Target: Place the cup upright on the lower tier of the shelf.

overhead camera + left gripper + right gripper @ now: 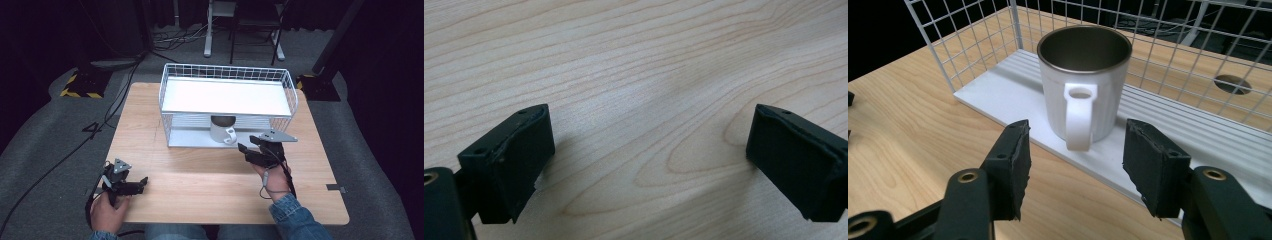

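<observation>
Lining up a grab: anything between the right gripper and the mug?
Nothing: the right gripper view shows bare table and shelf edge between the open right gripper and the mug, handle facing it.

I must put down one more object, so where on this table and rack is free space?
Free: the white wire rack's whole upper shelf; the wooden table between the left gripper and right gripper; the strip left of the rack. Crowded: the lower shelf's middle, where the white metal-lined mug stands, the right gripper just before its handle.
</observation>
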Demonstrator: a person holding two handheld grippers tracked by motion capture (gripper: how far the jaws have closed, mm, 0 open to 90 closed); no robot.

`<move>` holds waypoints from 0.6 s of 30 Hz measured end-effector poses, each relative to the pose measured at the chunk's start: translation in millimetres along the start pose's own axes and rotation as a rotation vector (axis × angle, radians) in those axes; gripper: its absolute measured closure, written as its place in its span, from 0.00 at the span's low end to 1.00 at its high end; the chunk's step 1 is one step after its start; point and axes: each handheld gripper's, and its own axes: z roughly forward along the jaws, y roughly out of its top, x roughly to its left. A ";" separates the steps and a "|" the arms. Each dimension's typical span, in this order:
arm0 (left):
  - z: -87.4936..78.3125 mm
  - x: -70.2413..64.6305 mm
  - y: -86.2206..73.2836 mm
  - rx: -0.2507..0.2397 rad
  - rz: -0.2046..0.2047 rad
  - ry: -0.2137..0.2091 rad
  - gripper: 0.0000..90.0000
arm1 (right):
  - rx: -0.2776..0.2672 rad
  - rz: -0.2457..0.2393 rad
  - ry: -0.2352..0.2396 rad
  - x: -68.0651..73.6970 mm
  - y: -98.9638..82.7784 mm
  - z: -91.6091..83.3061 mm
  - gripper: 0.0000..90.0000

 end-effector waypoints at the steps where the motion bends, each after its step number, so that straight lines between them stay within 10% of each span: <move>1: -0.1 0.0 0.0 0.001 0.001 0.000 0.06 | 0.000 -0.001 0.001 -1.5 -1.3 -3.5 0.49; 18: 0.0 0.0 0.0 0.000 0.000 0.000 0.06 | 0.017 0.065 -0.008 -35.0 -28.8 -55.6 0.36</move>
